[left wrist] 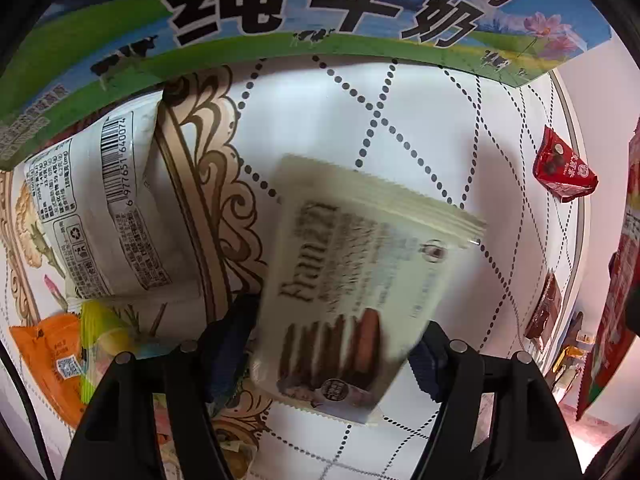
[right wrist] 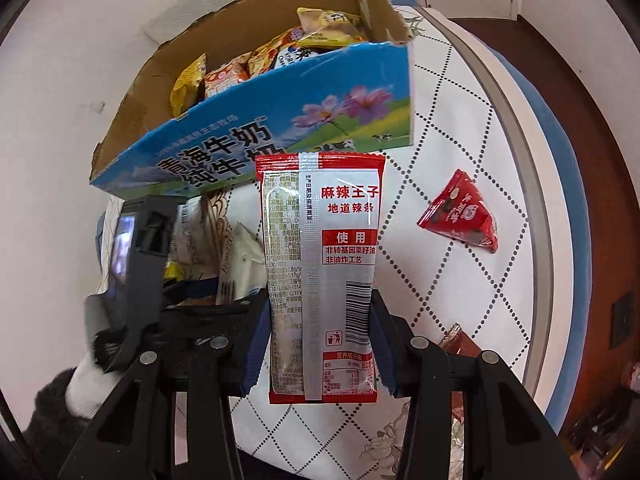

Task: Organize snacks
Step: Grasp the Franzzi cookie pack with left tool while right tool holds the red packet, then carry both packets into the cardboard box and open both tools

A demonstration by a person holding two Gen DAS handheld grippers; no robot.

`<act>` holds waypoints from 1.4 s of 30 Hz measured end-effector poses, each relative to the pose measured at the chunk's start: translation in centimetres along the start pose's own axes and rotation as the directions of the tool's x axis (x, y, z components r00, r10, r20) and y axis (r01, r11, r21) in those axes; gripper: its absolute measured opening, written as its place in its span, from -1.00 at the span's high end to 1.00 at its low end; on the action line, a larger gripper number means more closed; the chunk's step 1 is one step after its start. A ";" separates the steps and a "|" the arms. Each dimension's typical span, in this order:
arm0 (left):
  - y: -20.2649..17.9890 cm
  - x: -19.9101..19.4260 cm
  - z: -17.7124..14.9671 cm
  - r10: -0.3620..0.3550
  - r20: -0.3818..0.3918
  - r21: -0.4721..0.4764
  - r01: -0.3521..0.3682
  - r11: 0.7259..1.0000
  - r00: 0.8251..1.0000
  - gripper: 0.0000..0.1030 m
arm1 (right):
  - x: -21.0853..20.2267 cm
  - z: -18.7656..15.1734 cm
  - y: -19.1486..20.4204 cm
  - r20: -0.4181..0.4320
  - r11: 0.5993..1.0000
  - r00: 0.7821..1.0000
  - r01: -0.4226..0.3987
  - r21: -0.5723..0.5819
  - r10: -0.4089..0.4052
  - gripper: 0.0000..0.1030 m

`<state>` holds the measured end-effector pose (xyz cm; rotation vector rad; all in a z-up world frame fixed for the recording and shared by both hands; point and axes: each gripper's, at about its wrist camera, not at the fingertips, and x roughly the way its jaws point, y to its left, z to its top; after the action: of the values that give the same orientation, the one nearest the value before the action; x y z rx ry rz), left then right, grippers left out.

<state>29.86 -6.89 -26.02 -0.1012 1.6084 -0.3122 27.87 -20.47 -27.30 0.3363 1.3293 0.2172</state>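
Cream wafer packet (left wrist: 352,280) blurred between left gripper (left wrist: 332,344) parted fingers; right gripper (right wrist: 320,344) fingers clamp red-silver packet (right wrist: 320,272).

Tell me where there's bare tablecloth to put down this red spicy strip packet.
Bare quilted tablecloth lies between the blue milk carton box and the small red triangular packet, and again below that packet toward the table rim. Crowded: left of the box, around the white barcoded packet and orange packet.

The milk carton box (right wrist: 256,128) is blocking the far side; bare tabletop (right wrist: 452,128) is lying open around the red triangular packet (right wrist: 460,216)
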 end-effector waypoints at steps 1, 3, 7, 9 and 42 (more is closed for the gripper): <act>0.0 -0.1 0.0 -0.001 0.006 -0.005 0.001 1.000 1.000 -0.35 | 0.1 -0.1 0.0 -0.002 1.000 1.000 0.001 0.000 -0.001 0.06; 0.3 -0.8 -0.2 -0.014 0.030 -0.030 0.015 0.999 0.999 -0.28 | 0.1 -0.2 0.0 -0.005 1.000 1.000 0.003 0.000 -0.003 0.06; -0.2 -2.4 -1.2 0.006 0.068 -0.061 -0.001 0.998 0.998 -0.20 | -0.2 -0.3 -0.1 -0.002 1.000 1.000 0.002 0.001 -0.002 0.06; -0.6 -3.4 -1.8 0.035 0.074 -0.086 -0.028 0.996 0.997 -0.20 | -0.6 -0.1 0.1 0.007 1.000 1.000 -0.004 0.001 0.004 0.06; 4.8 -10.9 18.7 0.000 0.072 -0.285 0.021 0.958 0.997 -0.22 | 5.8 21.9 1.7 -0.068 0.987 0.985 0.152 -0.059 -0.156 -0.68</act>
<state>49.67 -2.09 -17.32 -0.3384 1.5741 -0.0812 50.56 -19.41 -27.49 0.1803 1.4118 0.1363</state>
